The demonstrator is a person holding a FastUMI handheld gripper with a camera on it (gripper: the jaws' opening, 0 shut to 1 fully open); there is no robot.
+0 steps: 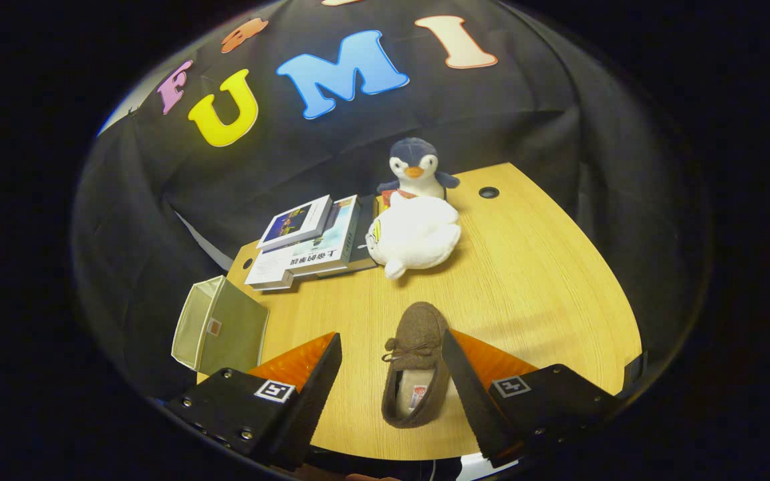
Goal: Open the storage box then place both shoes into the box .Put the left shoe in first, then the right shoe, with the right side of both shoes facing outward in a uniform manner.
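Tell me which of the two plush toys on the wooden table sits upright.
The dark blue and white plush penguin sits upright by the booth wall. The fluffy white plush toy in front of it lies flat, beyond the open gripper and brown slipper.

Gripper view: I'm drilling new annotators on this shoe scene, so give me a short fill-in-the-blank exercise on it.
1. The brown shoe lies on the table between the gripper's two ____.
2. The jaws stand ____, with only one of them near the shoe.
3. Beyond the shoe lies a white plush toy, and behind that sits a toy ____.
4. The green storage box stands at the table's edge, in front of the stack of ____.

Missing words: jaws; open; penguin; books
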